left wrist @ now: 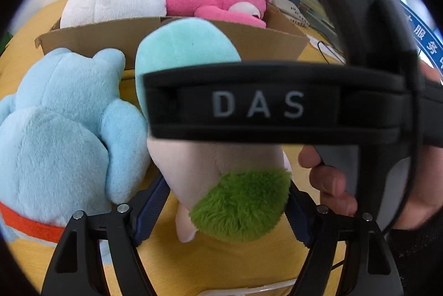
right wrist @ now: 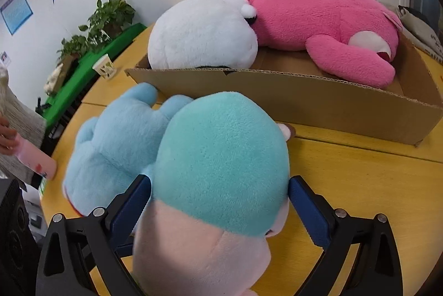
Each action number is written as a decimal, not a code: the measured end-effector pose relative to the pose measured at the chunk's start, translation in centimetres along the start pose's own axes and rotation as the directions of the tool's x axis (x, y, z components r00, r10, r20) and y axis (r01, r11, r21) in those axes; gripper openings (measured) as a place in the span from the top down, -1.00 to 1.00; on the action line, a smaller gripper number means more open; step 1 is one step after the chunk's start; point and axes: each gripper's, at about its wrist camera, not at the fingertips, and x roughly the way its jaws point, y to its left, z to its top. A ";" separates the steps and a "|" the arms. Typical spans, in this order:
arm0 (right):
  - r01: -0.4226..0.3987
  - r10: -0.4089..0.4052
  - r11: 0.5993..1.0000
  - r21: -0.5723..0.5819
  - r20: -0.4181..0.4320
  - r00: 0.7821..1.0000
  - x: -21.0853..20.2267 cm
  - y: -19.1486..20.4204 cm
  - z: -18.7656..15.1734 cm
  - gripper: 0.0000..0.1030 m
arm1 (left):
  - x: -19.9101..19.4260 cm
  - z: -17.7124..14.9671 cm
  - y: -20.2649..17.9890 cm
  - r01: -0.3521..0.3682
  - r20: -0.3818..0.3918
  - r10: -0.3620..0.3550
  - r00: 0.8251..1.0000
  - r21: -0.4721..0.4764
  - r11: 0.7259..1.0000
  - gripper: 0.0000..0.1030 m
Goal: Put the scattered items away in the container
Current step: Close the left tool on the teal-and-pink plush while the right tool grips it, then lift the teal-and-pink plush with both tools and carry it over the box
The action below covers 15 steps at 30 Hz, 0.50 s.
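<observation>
Left wrist view: your left claw (left wrist: 227,201) clamped on pale-pink plush toy with teal cap and fuzzy green tuft (left wrist: 221,171), above yellow wooden worktop (left wrist: 221,262). Light-blue plush with orange band (left wrist: 61,130) sits just left, touching it. Right claw's black body crosses in front.

Right wrist view: your right claw (right wrist: 218,201) squeezes same toy's teal head. Brown cardboard box (right wrist: 304,102) beyond already holds white round plush (right wrist: 202,35) and pink plush bear (right wrist: 326,27).
</observation>
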 end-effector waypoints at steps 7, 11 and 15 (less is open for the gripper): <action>-0.068 0.067 0.997 0.040 0.032 0.997 -0.2 -1.6 -0.4 -0.62 | -0.6 0.3 0.1 0.029 0.007 -0.029 1.000 -0.014 0.999 -0.16; -0.082 0.080 0.996 0.040 0.050 0.996 -1.0 -1.5 -0.5 -0.53 | -1.9 0.4 0.0 0.079 0.025 -0.078 0.997 -0.032 0.996 -0.09; -0.074 0.072 0.997 0.011 0.102 0.992 -3.4 -1.1 -0.3 -0.51 | -3.5 1.1 -1.9 0.069 0.062 -0.070 0.996 0.024 0.997 -0.08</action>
